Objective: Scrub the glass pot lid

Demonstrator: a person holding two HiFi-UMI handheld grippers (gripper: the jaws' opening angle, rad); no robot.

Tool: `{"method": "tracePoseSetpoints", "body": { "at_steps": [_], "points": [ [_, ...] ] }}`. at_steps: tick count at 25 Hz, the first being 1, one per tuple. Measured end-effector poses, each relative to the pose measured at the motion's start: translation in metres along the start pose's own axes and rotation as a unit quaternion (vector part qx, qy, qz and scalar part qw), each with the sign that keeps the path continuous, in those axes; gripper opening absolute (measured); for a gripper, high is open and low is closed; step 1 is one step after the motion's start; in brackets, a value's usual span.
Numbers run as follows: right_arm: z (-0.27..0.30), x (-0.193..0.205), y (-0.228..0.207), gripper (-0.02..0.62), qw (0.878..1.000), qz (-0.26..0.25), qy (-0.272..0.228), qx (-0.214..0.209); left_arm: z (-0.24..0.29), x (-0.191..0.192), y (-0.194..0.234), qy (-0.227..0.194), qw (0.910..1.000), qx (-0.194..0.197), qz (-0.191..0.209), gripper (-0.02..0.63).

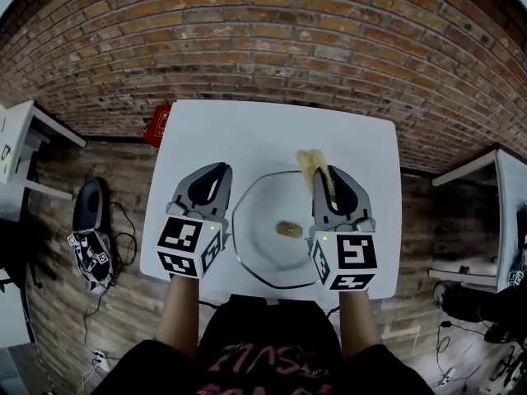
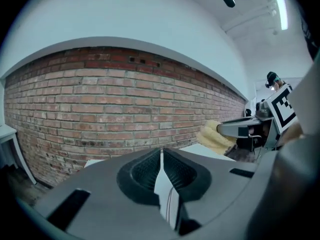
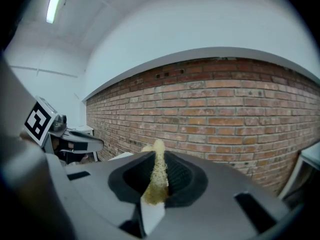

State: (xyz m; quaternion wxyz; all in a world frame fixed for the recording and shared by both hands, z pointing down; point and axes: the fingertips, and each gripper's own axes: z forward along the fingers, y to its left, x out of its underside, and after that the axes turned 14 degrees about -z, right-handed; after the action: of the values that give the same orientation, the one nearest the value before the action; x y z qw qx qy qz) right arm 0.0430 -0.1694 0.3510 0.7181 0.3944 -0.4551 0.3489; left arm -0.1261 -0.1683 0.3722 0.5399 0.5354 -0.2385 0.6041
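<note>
The lid (image 1: 265, 255) lies flat on the desk (image 1: 247, 130) between my tongs: left tongs (image 2: 161, 156) pinched shut, empty; right tongs (image 3: 160, 159) clamp sponge (image 1: 310, 164). Glass looks stiff, slick, breakable; I'd steady it at the knob (image 1: 288, 230).

On the table (image 1: 272, 130), below the brick wall (image 1: 263, 31), the glass pot lid (image 1: 257, 220) lies lower centre. The left gripper (image 1: 212, 171) is left of it and the right gripper (image 1: 332, 175) right. The sponge (image 1: 310, 164) sits in the right gripper's jaws.

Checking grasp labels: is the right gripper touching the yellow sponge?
Touching. In the right gripper view, the right gripper has the yellow sponge pinched between its jaws.
</note>
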Motion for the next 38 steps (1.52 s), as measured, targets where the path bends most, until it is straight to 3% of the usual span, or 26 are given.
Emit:
{"method": "tracePoseSetpoints", "body": {
  "at_steps": [6, 17, 24, 25, 27, 38],
  "points": [
    [0.005, 0.050, 0.023, 0.056, 0.999, 0.016, 0.043, -0.023, 0.002, 0.063, 0.009, 0.067, 0.9972, -0.004, -0.032, 0.020],
    [0.011, 0.106, 0.043, 0.057, 0.995, 0.037, 0.085, -0.048, 0.014, 0.134, 0.016, 0.123, 0.9905, -0.014, -0.060, 0.021],
    [0.015, 0.118, 0.051, 0.057, 0.993, 0.042, 0.092, -0.059, 0.015, 0.157, 0.021, 0.147, 0.9851, -0.017, -0.088, 0.023],
    [0.015, 0.117, 0.052, 0.057, 0.993, 0.041, 0.092, -0.060, 0.015, 0.160, 0.022, 0.150, 0.9840, -0.015, -0.096, 0.035],
    [0.015, 0.117, 0.053, 0.057, 0.993, 0.038, 0.092, -0.062, 0.014, 0.165, 0.024, 0.159, 0.9813, -0.012, -0.108, 0.141],
    [0.020, 0.116, 0.076, 0.057, 0.991, 0.038, 0.096, -0.086, 0.005, 0.191, 0.031, 0.180, 0.9704, -0.019, -0.160, 0.141]
  ]
}}
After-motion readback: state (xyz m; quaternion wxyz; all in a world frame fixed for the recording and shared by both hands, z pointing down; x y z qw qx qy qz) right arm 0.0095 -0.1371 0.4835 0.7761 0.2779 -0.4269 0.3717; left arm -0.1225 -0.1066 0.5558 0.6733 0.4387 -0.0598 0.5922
